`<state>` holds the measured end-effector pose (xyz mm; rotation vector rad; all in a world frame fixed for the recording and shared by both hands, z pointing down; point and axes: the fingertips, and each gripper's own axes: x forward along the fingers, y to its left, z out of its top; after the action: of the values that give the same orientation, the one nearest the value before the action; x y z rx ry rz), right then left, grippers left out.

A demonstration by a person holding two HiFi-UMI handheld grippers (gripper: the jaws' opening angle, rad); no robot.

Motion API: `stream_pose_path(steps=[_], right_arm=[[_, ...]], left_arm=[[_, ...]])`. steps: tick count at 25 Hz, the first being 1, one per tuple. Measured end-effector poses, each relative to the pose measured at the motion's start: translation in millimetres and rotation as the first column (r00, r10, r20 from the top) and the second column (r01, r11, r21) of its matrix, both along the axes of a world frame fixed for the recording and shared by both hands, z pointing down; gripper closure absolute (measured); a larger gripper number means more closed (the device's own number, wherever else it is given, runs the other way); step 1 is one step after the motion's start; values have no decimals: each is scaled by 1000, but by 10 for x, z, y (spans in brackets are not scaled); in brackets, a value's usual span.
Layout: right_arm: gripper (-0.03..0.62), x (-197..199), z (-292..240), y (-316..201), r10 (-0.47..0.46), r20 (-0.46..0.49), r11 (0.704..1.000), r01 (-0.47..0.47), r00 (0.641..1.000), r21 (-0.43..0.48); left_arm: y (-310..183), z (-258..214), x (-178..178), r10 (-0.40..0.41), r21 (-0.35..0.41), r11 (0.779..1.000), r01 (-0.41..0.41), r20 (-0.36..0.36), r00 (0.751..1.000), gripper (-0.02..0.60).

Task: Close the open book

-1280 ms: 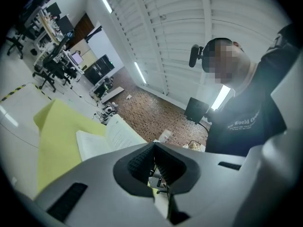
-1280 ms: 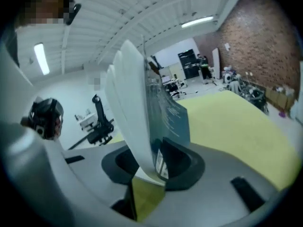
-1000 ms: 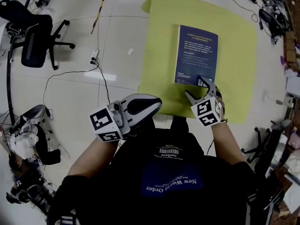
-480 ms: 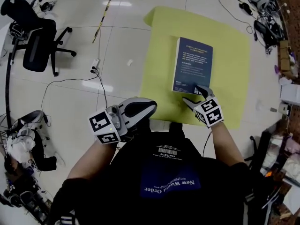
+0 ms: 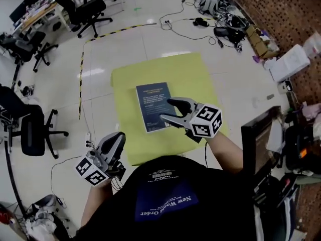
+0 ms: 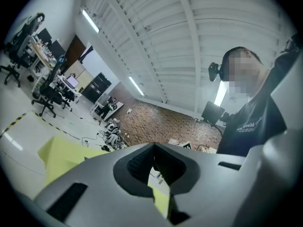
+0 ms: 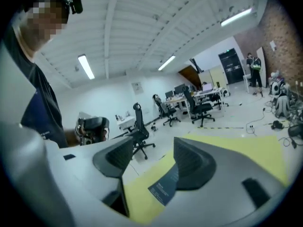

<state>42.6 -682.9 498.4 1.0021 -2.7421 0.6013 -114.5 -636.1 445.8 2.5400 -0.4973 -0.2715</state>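
Your right gripper [image 5: 165, 109] had its jaws apart, just then closing a little, with nothing between them. Through the gap, the right gripper view showed only a corner of the book [image 5: 150, 102], lying well apart from the pads. Your left gripper [image 5: 118, 137] had its jaws together on nothing. The book lay closed, dark cover up, flat on the yellow mat [image 5: 193, 77]. Its edges ran roughly square with the mat's edges, and bare mat showed on every side of it, widest on the right. In the head view your right gripper overlapped the book's near right corner, but the right gripper view showed it hanging clear of the cover. Around the mat the floor [image 5: 100, 54] lay open. A striped tape [image 5: 82, 74] ran along the left, and an office chair [image 5: 31, 132] stood well apart farther left. Cables [image 5: 200, 21] tangled beyond the far edge, and a dark screen [image 5: 257, 134] stood near the mat's near right corner. The left gripper view looked across the room, not down, and showed what the head view did not: the white ceiling [image 6: 156, 41] and its strip lights above a brick wall [image 6: 170, 122]. The right gripper view showed a far row of desks [image 7: 199, 96] at eye level.
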Motion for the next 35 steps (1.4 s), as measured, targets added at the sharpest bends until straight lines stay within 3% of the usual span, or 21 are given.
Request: stream_pose_path(steps=[4,9,12,15,21,35], right_arm=[[452,380,-781,7,58,76,989,-67,995,133],[605,742,-1305,111,106,77,963,-122,991,242],[606,964,-1321,200,135,55,957,-145,989,250],[608,1137,-1232,267,166,105,964,-184,981,193],[609,1091,-885,204,185,139,974,-200,973,102],[609,903,-886,174,128,77,982,-137,989,128]], left_arm=[[-168,-382,113,-36,66,997,36,9,999,575],[-283,-764,209,-61,147,987,61,-7,998,575],[-285,-855,333,-58,180,982,58,-6,998,575],[-282,-875,463,-37,187,982,35,4,999,575],[-284,-735,461,-19,153,988,14,28,999,575],[-229,-733,407,-25,149,989,20,36,999,575]])
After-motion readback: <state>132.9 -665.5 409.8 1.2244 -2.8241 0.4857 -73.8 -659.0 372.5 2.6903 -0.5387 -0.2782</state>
